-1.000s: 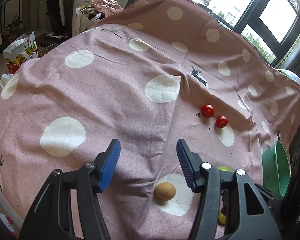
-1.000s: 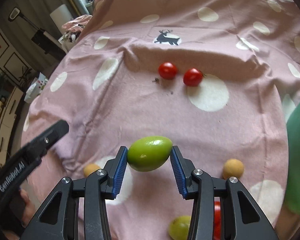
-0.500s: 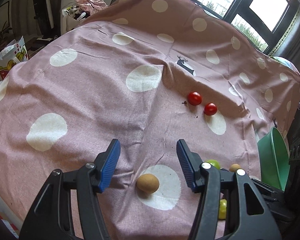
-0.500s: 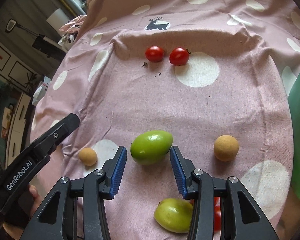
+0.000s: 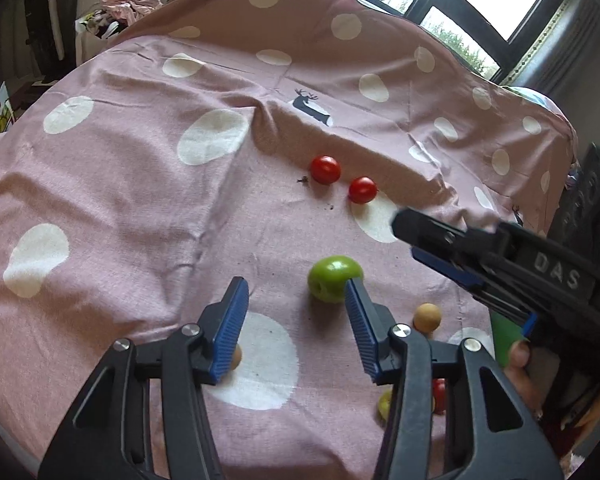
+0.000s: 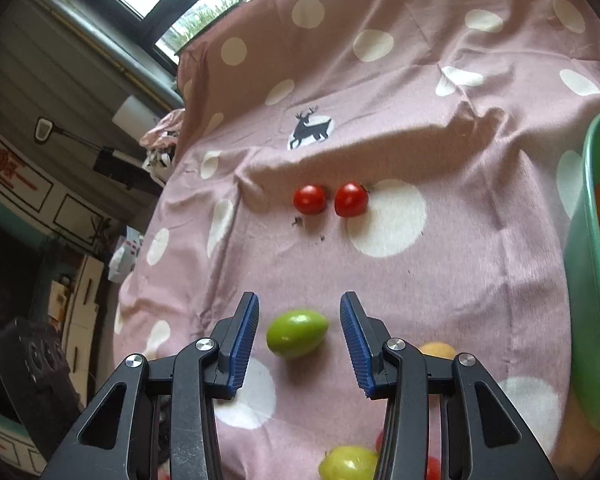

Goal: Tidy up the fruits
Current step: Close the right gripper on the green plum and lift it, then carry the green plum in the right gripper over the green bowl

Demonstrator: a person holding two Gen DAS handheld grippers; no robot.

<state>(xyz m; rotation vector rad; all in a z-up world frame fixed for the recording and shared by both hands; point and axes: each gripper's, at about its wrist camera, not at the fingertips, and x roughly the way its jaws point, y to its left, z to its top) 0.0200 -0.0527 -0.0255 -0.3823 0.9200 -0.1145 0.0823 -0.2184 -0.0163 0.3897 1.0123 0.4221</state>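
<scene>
Pink dotted cloth covers the table; fruits lie loose toward its near edge, 2 tomatoes further in. Our right gripper stands part open, the green fruit lying free on the cloth beyond its pads. Our left gripper has just been narrowing, nothing pressed; a tan ball peeks behind its left pad.

To do the step well, we'd centre the left pads on that ball and close gently, since it will likely roll.

Only the right view shows the green bowl at the right edge with something orange inside. Only the left view shows the other gripper's side and a thumb.
</scene>
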